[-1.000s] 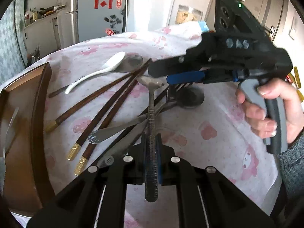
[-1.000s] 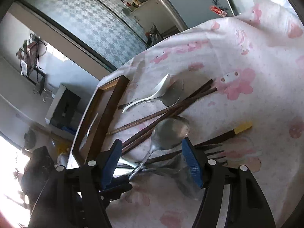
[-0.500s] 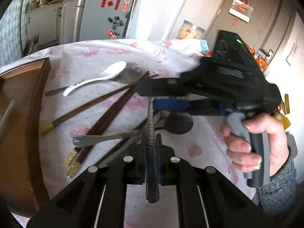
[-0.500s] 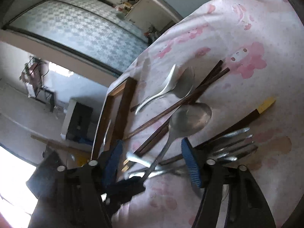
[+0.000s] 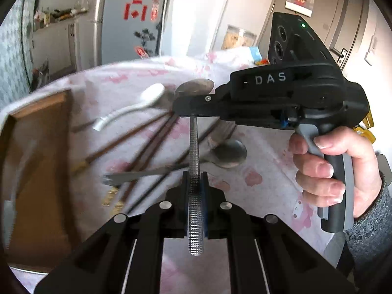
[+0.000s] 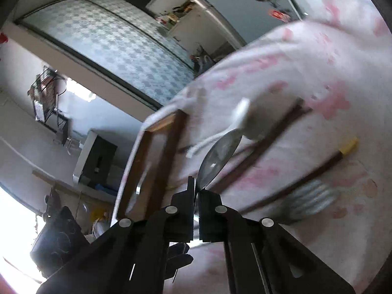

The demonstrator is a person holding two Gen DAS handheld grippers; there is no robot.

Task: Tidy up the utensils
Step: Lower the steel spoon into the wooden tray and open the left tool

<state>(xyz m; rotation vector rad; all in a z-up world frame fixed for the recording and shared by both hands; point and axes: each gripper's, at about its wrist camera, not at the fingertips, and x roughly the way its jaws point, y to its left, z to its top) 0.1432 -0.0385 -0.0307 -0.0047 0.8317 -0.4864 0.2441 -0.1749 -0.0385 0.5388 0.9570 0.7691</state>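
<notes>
So the metal spoon (image 5: pixel 195 161) is up off the table, pointing toward 12 o'clock, and both tools have it: the left gripper (image 5: pixel 196 183) is clamped tight on the textured handle, and the right gripper (image 6: pixel 196 193) has just snapped closed on the neck right under the bowl, when a second ago its jaws stood wide around it. Looks like a handoff mid-sort. Next I'd guess the left lets go so the right can carry it to the wooden tray (image 5: pixel 36 147) at 9 o'clock. Chopsticks (image 5: pixel 137 147), white spoon (image 5: pixel 137 105) and fork (image 6: pixel 311 201) are left on the tablecloth (image 5: pixel 269 166).
</notes>
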